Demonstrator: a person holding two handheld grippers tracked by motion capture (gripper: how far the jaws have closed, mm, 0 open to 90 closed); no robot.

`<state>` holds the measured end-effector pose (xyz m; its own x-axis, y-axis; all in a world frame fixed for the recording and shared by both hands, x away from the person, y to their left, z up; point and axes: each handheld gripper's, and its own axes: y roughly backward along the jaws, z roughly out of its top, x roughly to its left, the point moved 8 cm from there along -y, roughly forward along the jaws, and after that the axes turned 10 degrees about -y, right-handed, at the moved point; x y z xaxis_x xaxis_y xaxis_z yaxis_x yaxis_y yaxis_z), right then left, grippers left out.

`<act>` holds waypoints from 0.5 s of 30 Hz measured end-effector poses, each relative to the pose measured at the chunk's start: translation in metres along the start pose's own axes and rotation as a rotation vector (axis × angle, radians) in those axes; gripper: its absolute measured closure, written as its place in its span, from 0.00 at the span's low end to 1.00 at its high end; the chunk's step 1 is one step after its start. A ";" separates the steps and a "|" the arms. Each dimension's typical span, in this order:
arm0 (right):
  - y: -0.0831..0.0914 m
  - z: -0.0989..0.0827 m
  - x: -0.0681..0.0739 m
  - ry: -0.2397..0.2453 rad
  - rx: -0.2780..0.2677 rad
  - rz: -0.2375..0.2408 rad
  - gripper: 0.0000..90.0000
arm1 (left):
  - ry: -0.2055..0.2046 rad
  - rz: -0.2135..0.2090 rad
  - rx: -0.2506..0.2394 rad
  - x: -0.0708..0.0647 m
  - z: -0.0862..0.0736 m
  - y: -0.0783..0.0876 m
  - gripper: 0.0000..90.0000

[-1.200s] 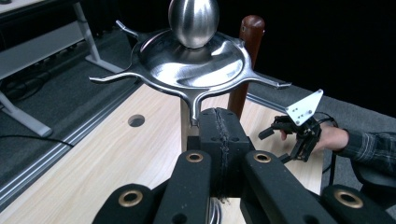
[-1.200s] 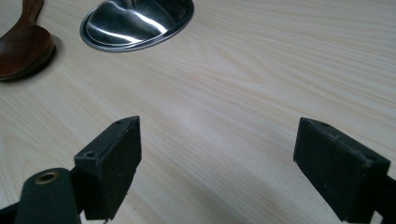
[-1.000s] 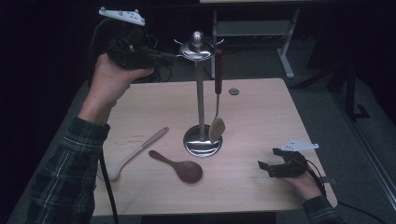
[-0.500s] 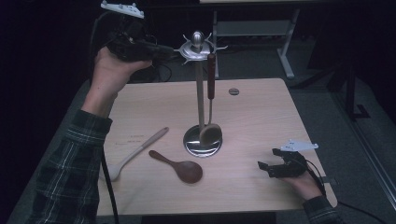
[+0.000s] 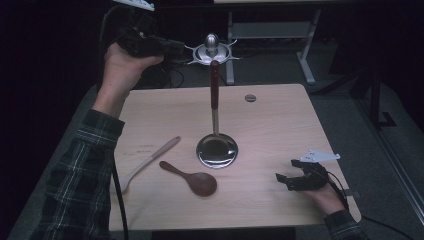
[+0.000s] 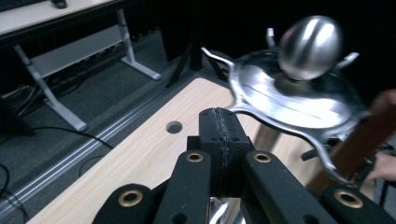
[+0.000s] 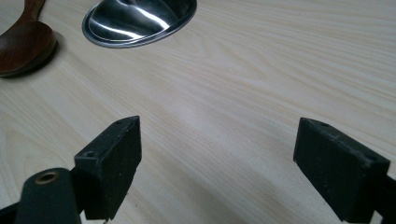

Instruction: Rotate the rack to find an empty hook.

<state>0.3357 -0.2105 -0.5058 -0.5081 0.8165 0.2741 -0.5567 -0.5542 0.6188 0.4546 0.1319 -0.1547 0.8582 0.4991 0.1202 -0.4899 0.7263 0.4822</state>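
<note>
Nearest, at the right edge of the table (image 5: 280, 125), the right gripper (image 5: 290, 180) is rested on the wood with its jaws wide apart and nothing between them; in the right gripper view bare wood is seen between the pads (image 7: 114, 163). It is kept where it was a second ago.

A little farther in, left of centre, a brown spoon (image 5: 192, 180) is laid flat, and just to its left a pale spoon (image 5: 150, 161) is laid at a slant. Neither is touched, and neither has been shifted.

Beyond them, at mid-table, the stand (image 5: 216, 150) is set upright on its round base. A red-handled utensil (image 5: 214, 92) is hung from one of the hooks on the crown (image 5: 212, 52) at the top. It now hangs straight in front of the pole, whereas a second ago it was seen at the right of the pole; the crown appears to have been turned, so that a free hook may be brought round for the next spoon.

Farthest and highest, at the left, the left gripper (image 5: 175, 48) is held level beside the crown, jaws pressed together on nothing. In the left gripper view its closed tips (image 6: 219, 126) are seen just short of a hook; contact cannot be confirmed. It has been moved slightly to the left over the last second.
</note>
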 end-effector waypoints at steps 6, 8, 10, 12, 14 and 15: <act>-0.001 -0.001 -0.001 -0.001 0.001 -0.002 0.16 | 0.001 -0.045 -0.032 -0.023 0.001 0.020 1.00; -0.001 -0.001 0.000 -0.003 0.006 -0.004 0.16 | -0.003 -0.066 -0.040 -0.033 0.001 0.024 1.00; -0.002 -0.001 0.000 -0.001 0.008 -0.004 0.16 | -0.009 -0.093 -0.044 -0.042 0.000 0.027 1.00; -0.002 -0.001 0.000 -0.003 0.010 -0.005 0.16 | -0.013 -0.115 -0.051 -0.051 0.000 0.028 1.00; -0.002 -0.001 0.000 0.000 0.010 -0.004 0.16 | -0.023 -0.119 -0.045 -0.057 -0.001 0.027 1.00; -0.002 -0.001 0.000 0.000 0.010 -0.005 0.16 | -0.024 -0.127 -0.045 -0.060 -0.001 0.025 1.00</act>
<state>0.3358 -0.2092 -0.5080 -0.5054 0.8191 0.2712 -0.5525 -0.5487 0.6275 0.3910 0.1208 -0.1508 0.9169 0.3906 0.0820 -0.3830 0.8034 0.4559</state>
